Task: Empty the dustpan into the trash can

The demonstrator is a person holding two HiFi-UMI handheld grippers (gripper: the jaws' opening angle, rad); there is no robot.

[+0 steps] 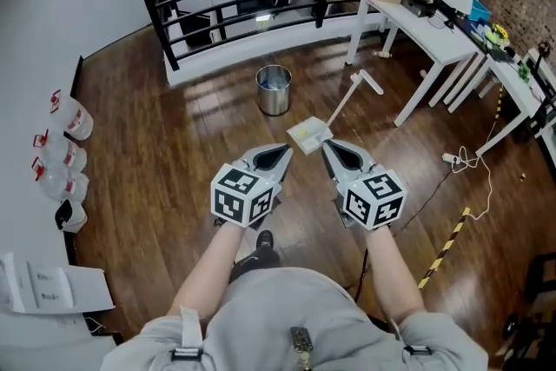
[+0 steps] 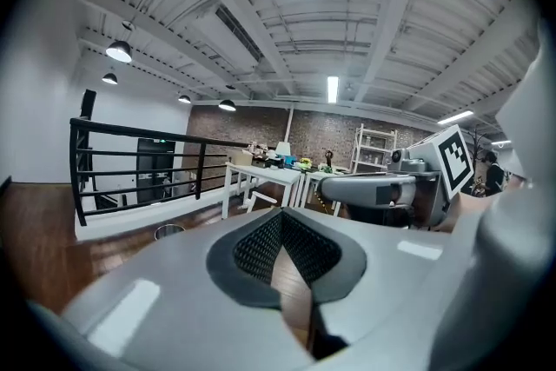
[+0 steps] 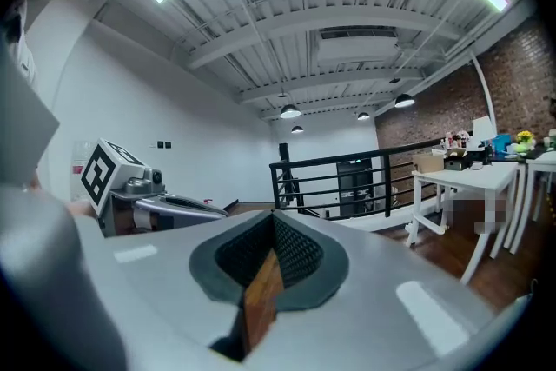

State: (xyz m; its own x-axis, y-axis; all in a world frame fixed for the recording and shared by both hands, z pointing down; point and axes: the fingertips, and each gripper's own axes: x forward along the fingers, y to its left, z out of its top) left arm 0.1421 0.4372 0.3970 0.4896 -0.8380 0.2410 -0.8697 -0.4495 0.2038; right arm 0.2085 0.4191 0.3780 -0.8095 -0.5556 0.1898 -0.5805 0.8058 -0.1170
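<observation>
Both tongs are closed and empty, with the task not yet begun. The left tongs [image 1: 285, 149] and the right tongs [image 1: 327, 145] are held side by side and tipped slightly downward. Each gripper view shows the ribbed pads pressed tip to tip with nothing between them.

The pale dustpan [image 1: 308, 135] lies flat on the wooden floor [image 1: 174, 152] on the near side of the steel trash can [image 1: 274, 89]. It sits a little to the can's right, near it but not touching. Its long white handle [image 1: 341, 104] runs from the pan toward the far right, passes the can's right side and ends about level with the can in a short crossbar. The long axis is therefore a diagonal, from near-left to far-right.

Both tongs are also on the can's near side, with the pan between them and the can, just ahead of the gap between the two tips. The right tongs appear slightly nearer, and the handle slants off to that side, so the right hand looks better placed for the pickup. Its jaws would have to open first. The can stands upright and open-topped.

No brand or wording can be read on the can or the dustpan. The only print nearby is the black-and-white square markers on the tongs' cubes. Labels on the jugs [image 1: 65, 152] far to the can's left, and on the clutter on the white bench [image 1: 417, 30] to its right, are too small to read.
</observation>
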